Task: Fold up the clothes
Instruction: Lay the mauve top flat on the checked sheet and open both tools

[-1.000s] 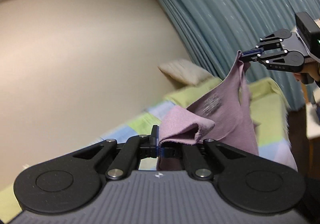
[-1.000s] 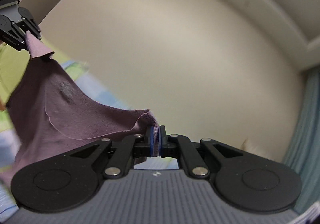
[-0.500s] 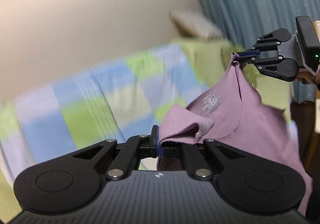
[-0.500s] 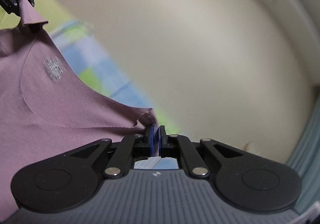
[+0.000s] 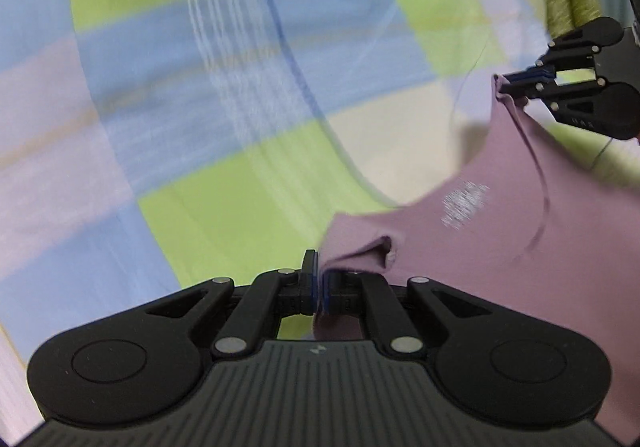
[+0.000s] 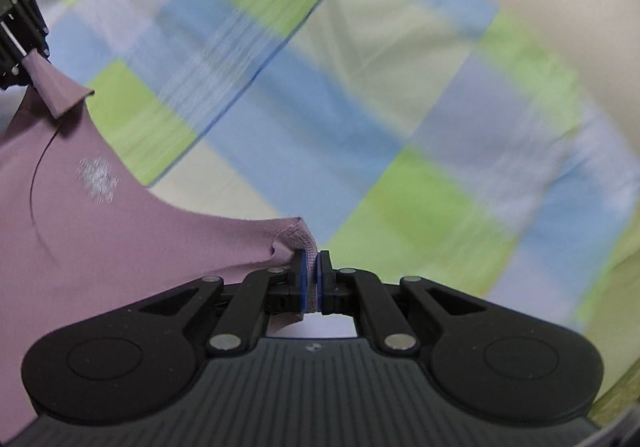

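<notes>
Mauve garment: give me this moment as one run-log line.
item: mauve garment stretched over checked bedcover | left gripper: jaws just opening, corner between | right gripper: shut on corner | fold: not yet

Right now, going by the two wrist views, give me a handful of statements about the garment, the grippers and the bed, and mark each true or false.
1. The right gripper is clamped on an edge of the mauve shirt. True.
2. The shirt lies folded in a neat stack. False: it is spread out, stretched between the two grippers.
3. The left gripper has shirt cloth between its jaws. True; the jaws have just been opening slightly, with the cloth between them.
4. The bedspread is plain white. False: it is checked in green, blue and pale lilac.
5. The shirt bears a small pale print. True.
</notes>
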### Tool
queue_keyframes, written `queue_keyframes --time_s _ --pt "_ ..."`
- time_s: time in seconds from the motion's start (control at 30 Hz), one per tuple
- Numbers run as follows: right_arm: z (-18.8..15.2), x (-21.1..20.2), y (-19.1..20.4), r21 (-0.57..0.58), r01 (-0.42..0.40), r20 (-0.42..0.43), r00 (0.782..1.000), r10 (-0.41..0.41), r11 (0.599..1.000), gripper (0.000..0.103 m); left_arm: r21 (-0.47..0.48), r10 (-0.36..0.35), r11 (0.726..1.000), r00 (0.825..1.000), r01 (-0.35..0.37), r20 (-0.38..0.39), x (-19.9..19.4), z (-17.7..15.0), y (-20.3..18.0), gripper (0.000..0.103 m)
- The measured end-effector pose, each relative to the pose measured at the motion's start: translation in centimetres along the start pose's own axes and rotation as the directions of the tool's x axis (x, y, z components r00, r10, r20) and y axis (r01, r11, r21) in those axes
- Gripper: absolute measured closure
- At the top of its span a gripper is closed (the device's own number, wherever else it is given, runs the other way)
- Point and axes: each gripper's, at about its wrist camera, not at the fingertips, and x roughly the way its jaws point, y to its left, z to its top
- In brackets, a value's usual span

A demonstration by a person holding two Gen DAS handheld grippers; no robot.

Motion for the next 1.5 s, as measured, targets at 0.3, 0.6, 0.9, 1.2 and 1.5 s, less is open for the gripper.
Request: queue_keyframes --time_s 0.3,0.6,0.9,1.2,1.5 --pt "-0.3 -0.4 -1.2 0.19 0.029 -0.009 1.0 -0.028 0.981 0.082 -0.153 0.101 0.985 0.991 -0.086 0.093 -4.3 -1.4 3.8 0.064" --pt "-5.9 -13.8 -0.2 0.538 -0.128 0.059 0.992 0.115 0.833 0.057 -0.201 -0.112 0.973 0.993 0.116 0.028 -12.4 -8.4 1.3 0.055" --pt "-14.5 -19.8 2.6 0.787 -0.123 0.015 0.983 0.181 0.605 0.057 -0.287 -0.193 0.942 0.98 0.174 -0.04 -11.2 -10.3 -1.4 0.057" --pt "-14.7 -14.0 0.0 0.82 -0.186 0.037 0.961 0.273 0.541 0.086 -0.402 -0.047 0.913 0.997 0.065 0.055 -14.8 -11.9 -1.2 0.102" --pt "-15.8 -13.8 -1.2 0.848 -0.08 -0.027 0.981 0.194 0.525 0.101 -0.445 -0.048 0.895 0.999 0.039 -0.01 -13.6 -13.1 -0.3 0.089"
